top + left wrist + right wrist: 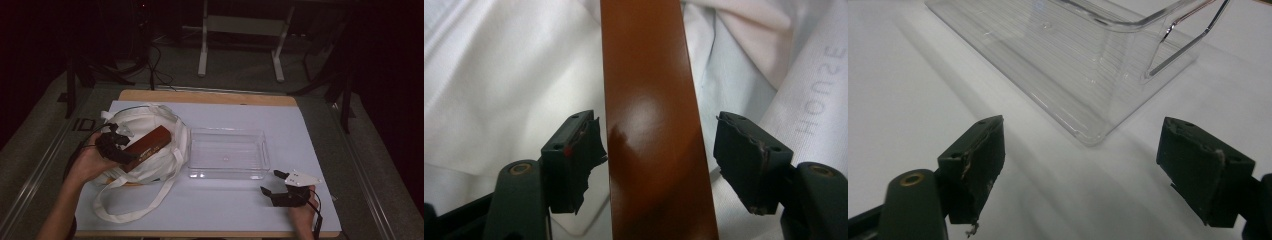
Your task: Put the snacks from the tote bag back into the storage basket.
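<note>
White-covered table (300,130): my left claw (656,150) stands apart astride brown box (649,100) on tote bag (150,120), ungripped; transfer to clear tray (227,152) remains.

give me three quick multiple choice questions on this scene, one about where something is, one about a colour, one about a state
1. Where does the brown box lie?
A. in the clear tray
B. on the white cloth bag
C. on the floor

2. What colour is the bag?
A. white
B. black
C. green

3. How do the left tongs stand around the box?
A. clamped tight on it
B. open, with the box between the pads
C. far away from it

Answers
1. B: in the high view the box rests on the bag, left of the clear tray.
2. A: the cloth and its straps are white in the high view and the left gripper view.
3. B: the left gripper view shows a gap between each pad and the box's sides.
</note>
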Demonstrator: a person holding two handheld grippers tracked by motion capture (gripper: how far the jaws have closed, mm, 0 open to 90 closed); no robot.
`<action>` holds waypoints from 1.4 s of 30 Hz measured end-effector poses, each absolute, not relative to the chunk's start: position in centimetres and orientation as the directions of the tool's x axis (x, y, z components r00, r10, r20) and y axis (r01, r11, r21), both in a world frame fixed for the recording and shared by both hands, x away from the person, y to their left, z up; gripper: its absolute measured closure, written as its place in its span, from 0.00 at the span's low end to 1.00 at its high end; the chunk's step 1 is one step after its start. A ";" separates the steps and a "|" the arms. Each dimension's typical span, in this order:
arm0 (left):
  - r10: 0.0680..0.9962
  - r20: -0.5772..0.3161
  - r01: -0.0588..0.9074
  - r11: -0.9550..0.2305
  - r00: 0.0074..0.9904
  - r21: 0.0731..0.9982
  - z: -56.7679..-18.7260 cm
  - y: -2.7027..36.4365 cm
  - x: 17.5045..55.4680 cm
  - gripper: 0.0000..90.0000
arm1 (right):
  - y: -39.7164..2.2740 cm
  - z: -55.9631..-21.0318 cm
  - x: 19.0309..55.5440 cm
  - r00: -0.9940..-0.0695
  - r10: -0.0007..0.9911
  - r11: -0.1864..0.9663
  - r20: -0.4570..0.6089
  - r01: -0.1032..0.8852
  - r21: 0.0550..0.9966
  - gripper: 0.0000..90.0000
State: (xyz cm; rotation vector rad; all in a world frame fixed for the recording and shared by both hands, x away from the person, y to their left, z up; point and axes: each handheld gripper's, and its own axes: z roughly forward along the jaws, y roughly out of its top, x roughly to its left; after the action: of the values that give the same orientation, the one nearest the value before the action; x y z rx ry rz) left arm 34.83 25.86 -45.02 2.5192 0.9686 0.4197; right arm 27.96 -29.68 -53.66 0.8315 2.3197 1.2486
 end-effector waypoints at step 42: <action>0.677 0.041 0.662 -0.730 0.735 0.171 -47.9 24.9 37.0 0.39 | -29.6 -53.7 28.0 -0.756 0.653 0.437 -0.050 0.322 0.840 0.21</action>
State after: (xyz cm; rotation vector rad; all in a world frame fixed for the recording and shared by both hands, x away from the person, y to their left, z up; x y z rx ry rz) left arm 36.96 24.92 -47.86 2.7898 1.0829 0.1505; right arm 27.96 -29.62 -53.66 0.8295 2.3261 1.2420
